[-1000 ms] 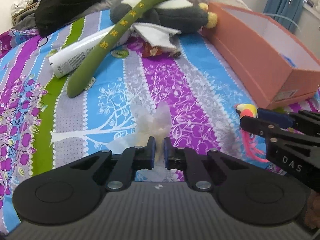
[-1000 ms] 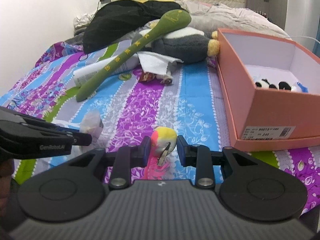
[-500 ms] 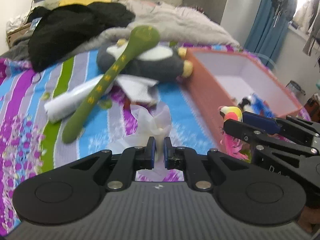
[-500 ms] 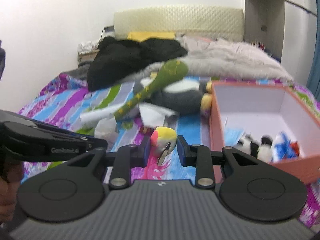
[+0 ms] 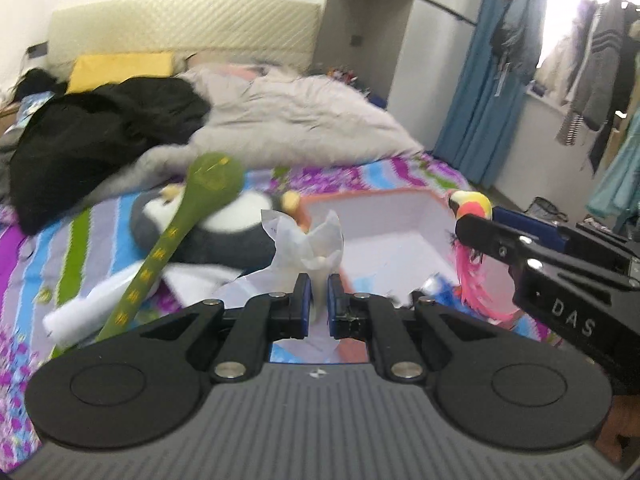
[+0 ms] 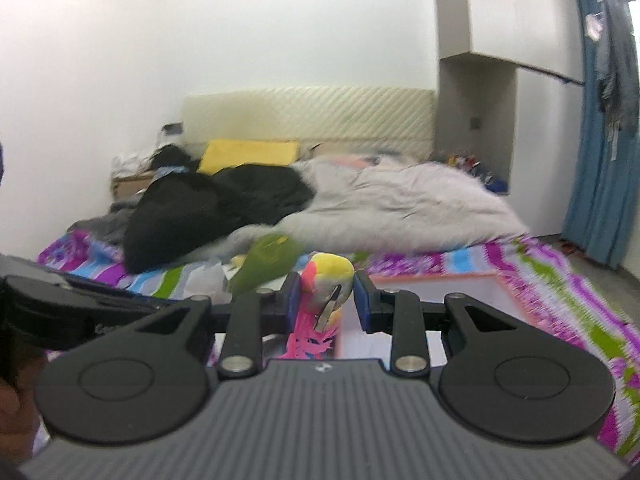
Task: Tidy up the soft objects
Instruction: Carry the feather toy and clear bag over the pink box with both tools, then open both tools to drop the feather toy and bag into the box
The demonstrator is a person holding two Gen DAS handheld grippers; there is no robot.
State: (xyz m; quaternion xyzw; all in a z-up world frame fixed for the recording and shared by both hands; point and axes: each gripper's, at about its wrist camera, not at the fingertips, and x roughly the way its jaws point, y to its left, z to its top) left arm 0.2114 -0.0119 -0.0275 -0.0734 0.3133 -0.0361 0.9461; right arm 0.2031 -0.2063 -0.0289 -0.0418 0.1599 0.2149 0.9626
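Carrying is the step in hand, judging by both loads held in the air near the orange box. On the left, the left hand-held gripper is clamped on a crumpled white plastic bag; on the right, the right hand-held gripper grips a toy parrot (pink tail dangling). Next each load needs bringing over the box opening before the jaws part. Only the left view shows the box interior; the right view shows just its rim.

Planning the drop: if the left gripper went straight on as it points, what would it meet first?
Probably the open orange box, just beyond the white bag that the left gripper holds; depth is unclear.
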